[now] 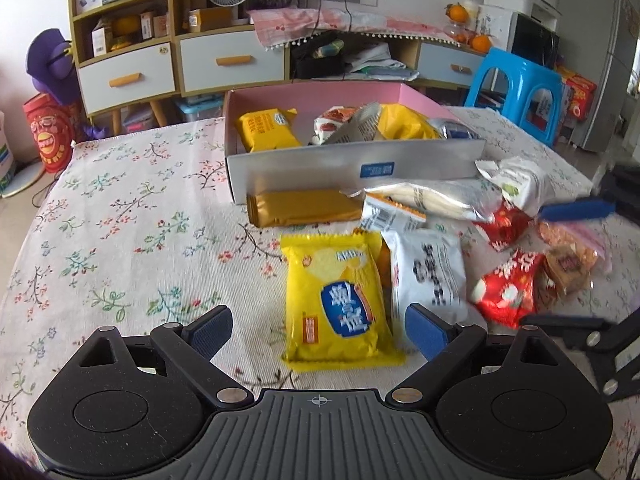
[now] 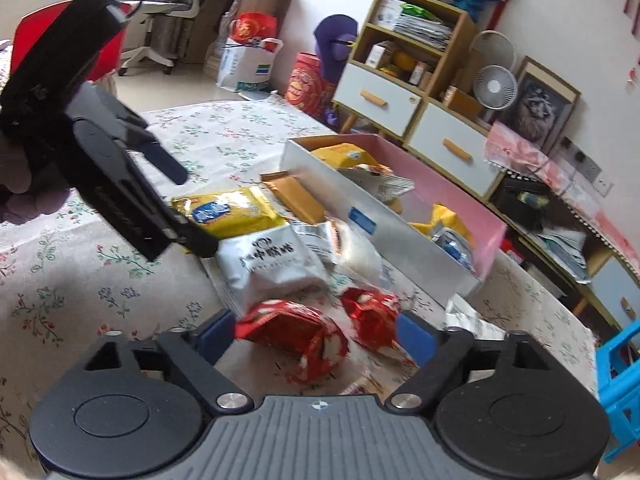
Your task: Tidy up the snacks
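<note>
A: What takes up the most room?

B: The surface (image 1: 120,216), under a floral cloth. Its left half lies bare out to the edge; the snacks crowd the middle and right.

A: And the box?

B: An open cardboard box (image 1: 356,166), pink inside, stands toward the far edge, its near wall facing the left wrist camera. Several packets already lie in it, among them an orange-yellow one (image 1: 266,128) at the left end. A flat golden-brown packet (image 1: 304,208) rests against the foot of that near wall.

A: The loose ones?

B: Just before the box is a heap: a yellow packet (image 1: 336,300) with a blue label, a white packet (image 1: 430,274) touching its right side, and two red foil packets (image 2: 292,332) nearest the right hand.

A: The hand-held grippers?

B: The left hand-held gripper (image 1: 320,330) is spread wide with the yellow packet between its blue pads, neither pad pressing on it. The right hand-held gripper (image 2: 316,336) has a red foil packet between its pads; the left pad looks close against it, but blur keeps me from telling whether it is gripped.
</note>
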Motion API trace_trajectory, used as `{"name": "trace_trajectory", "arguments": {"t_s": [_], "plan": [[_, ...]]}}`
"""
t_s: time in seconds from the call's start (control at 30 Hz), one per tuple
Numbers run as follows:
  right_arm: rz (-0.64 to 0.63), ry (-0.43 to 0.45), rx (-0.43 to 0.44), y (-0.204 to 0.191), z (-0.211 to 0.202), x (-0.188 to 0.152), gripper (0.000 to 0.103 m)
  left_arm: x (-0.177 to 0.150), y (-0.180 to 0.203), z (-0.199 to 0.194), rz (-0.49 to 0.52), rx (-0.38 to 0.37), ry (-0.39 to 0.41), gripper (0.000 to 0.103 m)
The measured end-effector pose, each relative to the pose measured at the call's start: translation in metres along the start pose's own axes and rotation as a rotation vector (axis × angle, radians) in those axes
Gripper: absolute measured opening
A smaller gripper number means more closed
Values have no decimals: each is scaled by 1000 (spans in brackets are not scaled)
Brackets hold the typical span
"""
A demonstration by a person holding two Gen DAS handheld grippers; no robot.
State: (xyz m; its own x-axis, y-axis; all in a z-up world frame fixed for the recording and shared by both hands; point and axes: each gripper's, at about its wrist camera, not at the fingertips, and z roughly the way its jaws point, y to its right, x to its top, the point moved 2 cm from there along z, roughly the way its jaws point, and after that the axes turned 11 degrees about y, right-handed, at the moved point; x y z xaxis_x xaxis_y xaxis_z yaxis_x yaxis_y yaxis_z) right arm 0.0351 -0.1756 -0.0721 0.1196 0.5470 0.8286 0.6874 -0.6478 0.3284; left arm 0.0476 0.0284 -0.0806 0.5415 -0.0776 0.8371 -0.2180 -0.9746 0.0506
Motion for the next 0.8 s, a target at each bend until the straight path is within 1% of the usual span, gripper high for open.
{"name": "trace_trajectory", "arguments": {"t_s": [0.07, 0.17, 0.2, 0.27, 0.33, 0.53, 0.6, 0.8], "plan": [[-2, -8, 22, -2, 3, 1, 56, 2, -3, 3, -12, 2, -4, 89], [2, -26, 51, -4, 8, 0, 49, 3, -6, 9, -28, 17, -13, 86], [6, -35, 59, -4, 10, 0, 48, 3, -7, 11, -37, 20, -19, 83], [17, -53, 66, -4, 15, -1, 47, 3, -7, 14, -39, 27, -23, 79], [31, -66, 71, -3, 18, -2, 48, 5, -4, 16, -24, 27, -24, 74], [116, -91, 82, 5, 25, -6, 47, 7, 1, 18, -6, 49, -23, 61], [145, -95, 85, 7, 26, -6, 48, 8, 2, 19, -9, 63, -24, 53], [188, -93, 89, 9, 27, -7, 47, 10, 2, 19, -23, 80, -28, 49]]}}
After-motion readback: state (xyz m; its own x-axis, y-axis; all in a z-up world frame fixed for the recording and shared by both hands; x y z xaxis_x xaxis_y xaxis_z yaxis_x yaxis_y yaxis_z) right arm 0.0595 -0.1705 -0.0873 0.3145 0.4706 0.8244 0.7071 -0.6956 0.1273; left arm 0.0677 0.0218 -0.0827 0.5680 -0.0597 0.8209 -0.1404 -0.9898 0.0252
